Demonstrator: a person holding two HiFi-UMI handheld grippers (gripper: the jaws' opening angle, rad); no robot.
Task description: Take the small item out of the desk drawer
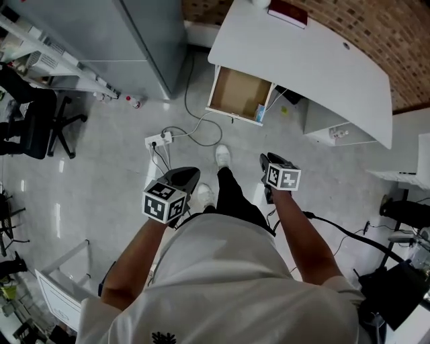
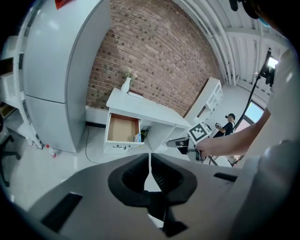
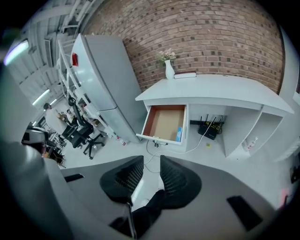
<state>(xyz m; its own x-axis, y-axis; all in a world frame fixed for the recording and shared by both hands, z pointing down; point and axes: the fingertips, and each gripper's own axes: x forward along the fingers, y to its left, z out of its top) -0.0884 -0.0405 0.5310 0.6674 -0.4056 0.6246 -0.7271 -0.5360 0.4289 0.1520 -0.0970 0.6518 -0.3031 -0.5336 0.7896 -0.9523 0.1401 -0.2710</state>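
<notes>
The white desk (image 1: pixel 316 64) has its drawer (image 1: pixel 235 91) pulled out, brown inside. A small blue item (image 1: pixel 260 112) stands against the drawer's right wall, also seen in the right gripper view (image 3: pixel 179 133) and the left gripper view (image 2: pixel 138 137). Both grippers hang over the floor, well short of the drawer. My left gripper (image 1: pixel 183 178) is shut, its jaws nearly touching, with nothing in them (image 2: pixel 150 161). My right gripper (image 1: pixel 267 164) is open with a clear gap between its empty jaws (image 3: pixel 151 163), and it points toward the drawer (image 3: pixel 165 123).
A tall grey cabinet (image 1: pixel 134 40) stands left of the desk. A power strip with cables (image 1: pixel 160 140) lies on the floor before the drawer. A black office chair (image 1: pixel 40 124) is at far left. A red book (image 1: pixel 289 12) and a vase (image 3: pixel 169 69) sit on the desk.
</notes>
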